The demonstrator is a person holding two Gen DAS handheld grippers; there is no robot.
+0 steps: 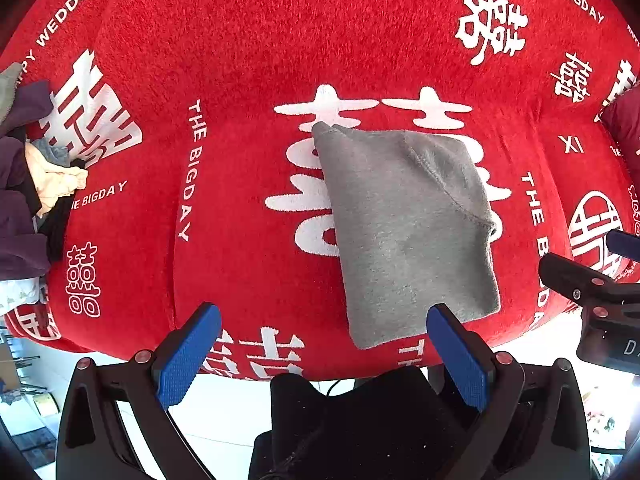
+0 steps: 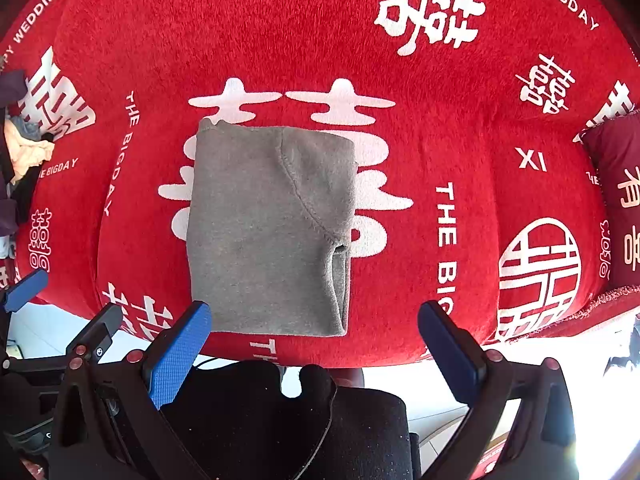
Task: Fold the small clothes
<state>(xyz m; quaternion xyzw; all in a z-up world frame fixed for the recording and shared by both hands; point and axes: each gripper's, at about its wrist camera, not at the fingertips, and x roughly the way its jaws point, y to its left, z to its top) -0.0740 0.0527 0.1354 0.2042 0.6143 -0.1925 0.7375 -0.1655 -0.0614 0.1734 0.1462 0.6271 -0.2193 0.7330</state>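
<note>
A small grey garment lies folded into a flat rectangle on the red cloth. It also shows in the right wrist view, with a curved seam across its upper right part. My left gripper is open and empty, held just short of the garment's near edge. My right gripper is open and empty too, near the garment's near edge. Part of the right gripper shows at the right edge of the left wrist view.
A heap of other clothes in purple, cream, black and white lies at the far left. A dark red cushion sits at the right. The red cloth's front edge drops to a white floor.
</note>
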